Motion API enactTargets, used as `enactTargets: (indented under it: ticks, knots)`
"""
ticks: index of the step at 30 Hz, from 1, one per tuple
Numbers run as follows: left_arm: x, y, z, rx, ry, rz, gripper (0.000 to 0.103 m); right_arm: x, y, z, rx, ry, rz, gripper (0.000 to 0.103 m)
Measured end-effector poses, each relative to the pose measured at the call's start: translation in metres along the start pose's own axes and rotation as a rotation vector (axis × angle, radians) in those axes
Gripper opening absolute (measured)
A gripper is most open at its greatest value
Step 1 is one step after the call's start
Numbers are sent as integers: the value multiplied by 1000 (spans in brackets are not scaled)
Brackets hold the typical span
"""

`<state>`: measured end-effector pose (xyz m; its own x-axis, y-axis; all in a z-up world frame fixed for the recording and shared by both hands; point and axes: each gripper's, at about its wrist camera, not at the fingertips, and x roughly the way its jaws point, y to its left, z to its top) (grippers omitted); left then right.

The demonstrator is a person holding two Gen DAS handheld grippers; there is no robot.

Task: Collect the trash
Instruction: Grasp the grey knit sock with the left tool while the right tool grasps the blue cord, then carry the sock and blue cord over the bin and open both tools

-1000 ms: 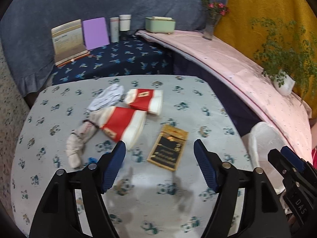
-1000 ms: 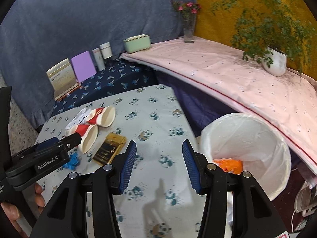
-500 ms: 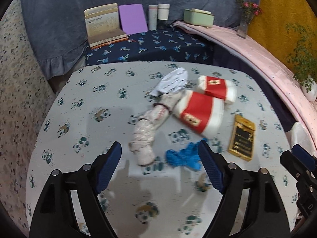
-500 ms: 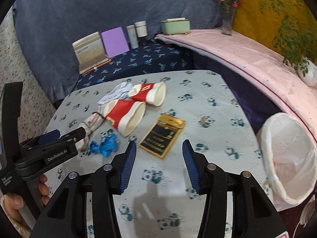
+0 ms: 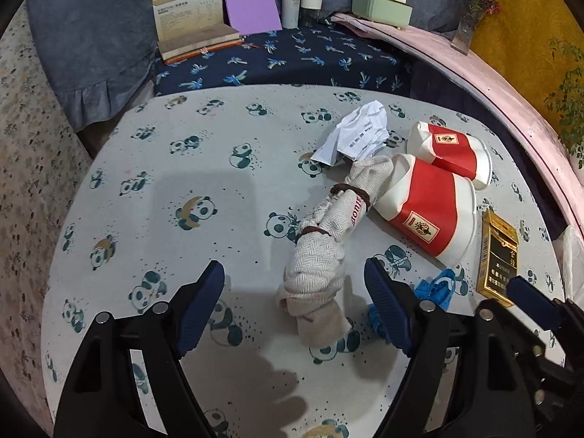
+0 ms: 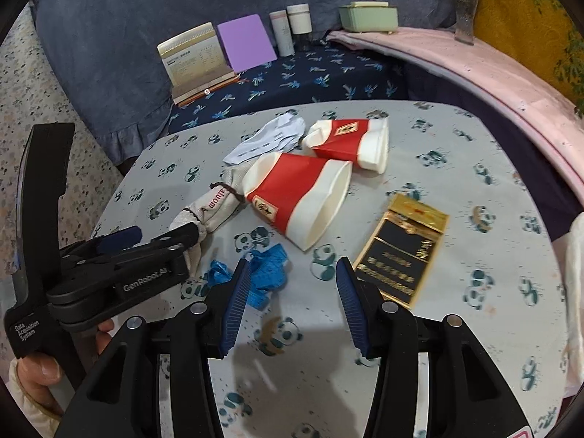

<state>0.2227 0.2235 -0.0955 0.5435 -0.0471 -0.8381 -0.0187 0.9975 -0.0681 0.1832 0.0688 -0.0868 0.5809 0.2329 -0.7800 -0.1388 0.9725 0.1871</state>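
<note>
Two hand-held grippers over worktop (image 5: 204,153): left hand-held gripper (image 5: 294,304) spread, straddling rolled cloth (image 5: 325,248); right hand-held gripper (image 6: 292,294) spread, empty, just right of cloth.

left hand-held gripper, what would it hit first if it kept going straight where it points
Most likely the rolled beige cloth bundle, whose near end lies between the open fingers of the left hand-held gripper, nearer the right finger. Depth is hard to judge.

I'm working in a home living space: a panda-print tablecloth (image 5: 204,168), a draped blue cloth (image 5: 91,36), a flower vase (image 6: 464,18), books (image 5: 189,14) and a potted plant (image 5: 569,102).
</note>
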Motion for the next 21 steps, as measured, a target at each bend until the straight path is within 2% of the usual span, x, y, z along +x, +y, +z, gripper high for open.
enactTargets:
  ticks: [3, 5, 6, 9, 12, 14, 21]
  knots:
    - [10, 0, 1, 10, 25, -27, 65, 14, 7, 2, -5, 24, 6, 48]
    - [17, 0, 1, 14, 43, -35, 53, 23, 9, 2, -7, 39, 5, 47]
    - [21, 1, 0, 8, 57, -42, 51, 27, 9, 2, -4, 46, 8, 47]
    - [24, 2, -1, -2, 63, -55, 38, 38, 7, 1, 16, 73, 22, 47]
    - [23, 2, -2, -10, 59, -65, 33, 44, 6, 0, 23, 83, 39, 44]
    - [22, 1, -3, -9, 58, -62, 32, 45, 8, -1, 18, 85, 53, 32]
    - [12, -3, -7, -18, 58, -66, 29, 32, 14, -3, -7, 61, 63, 19]
